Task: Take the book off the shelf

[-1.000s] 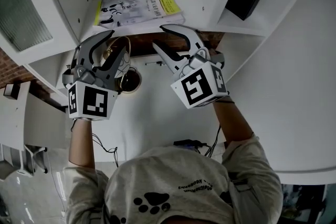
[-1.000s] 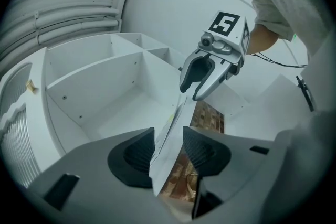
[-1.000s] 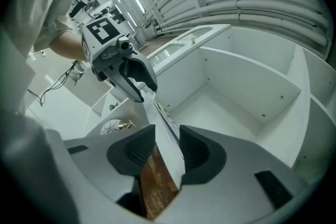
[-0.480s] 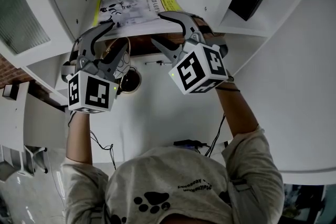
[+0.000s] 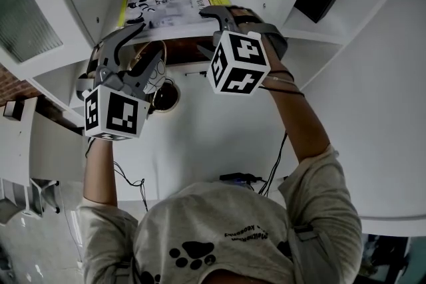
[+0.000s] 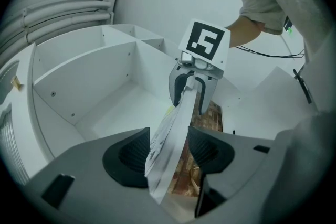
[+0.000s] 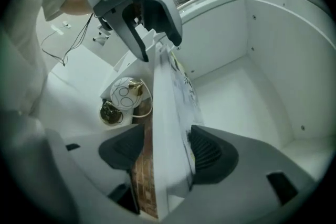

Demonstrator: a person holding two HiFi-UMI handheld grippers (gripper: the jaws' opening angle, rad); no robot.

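Observation:
The book (image 5: 166, 0), with a white illustrated cover and a yellow strip, lies flat on a white shelf board (image 5: 193, 28). My left gripper (image 5: 143, 43) stands at the board's front edge, and its jaws have just been opening. In the left gripper view they straddle the book (image 6: 170, 139) and the board with gaps on both sides. My right gripper (image 5: 210, 30) reaches over the same edge further right. Its jaws have just been opening too, with the book (image 7: 181, 92) and the board (image 7: 157, 128) between them, not pressed.
A black box (image 5: 313, 0) sits in the neighbouring compartment to the right. Below the shelf lie a round dark object with gold parts (image 5: 163, 98), a white round piece (image 7: 125, 93) and cables (image 5: 236, 179). White dividers wall in the book's compartment.
My right gripper has moved up to the shelf edge and rolled, and its jaws have widened around the board and book. The left jaws have widened; that hand barely shifted.

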